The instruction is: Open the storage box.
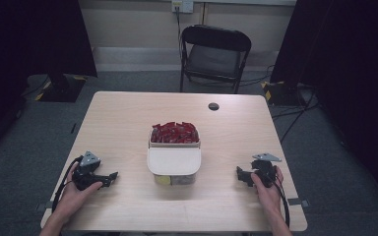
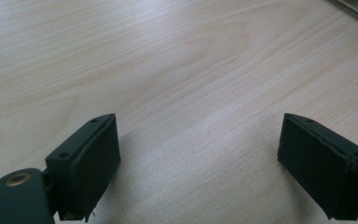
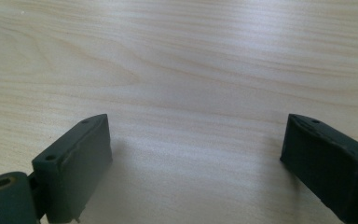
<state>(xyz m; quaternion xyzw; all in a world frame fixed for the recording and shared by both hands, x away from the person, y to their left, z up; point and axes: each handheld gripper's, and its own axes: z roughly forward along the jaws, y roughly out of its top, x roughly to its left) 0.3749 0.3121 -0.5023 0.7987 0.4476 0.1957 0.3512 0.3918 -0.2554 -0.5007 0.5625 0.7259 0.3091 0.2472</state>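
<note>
A clear tub (image 1: pixel 173 178) stands at the middle of the light wooden table (image 1: pixel 128 118). Its far half is heaped with red wrapped pieces (image 1: pixel 174 132), and a white lid (image 1: pixel 173 161) lies over its near half. My left gripper (image 1: pixel 112 176) rests on the table to the tub's left and points toward it. In the left gripper view the left gripper (image 2: pixel 198 140) has its jaws wide apart over bare wood. To the tub's right my right gripper (image 1: pixel 239 175) also points inward. It stands open with nothing between its jaws in the right gripper view (image 3: pixel 196 140).
A small black round cap (image 1: pixel 213 106) sits in the table's far right part. A black folding chair (image 1: pixel 215 51) stands behind the table. Dark curtains and stand bases flank both sides. Bare tabletop lies between each gripper and the tub.
</note>
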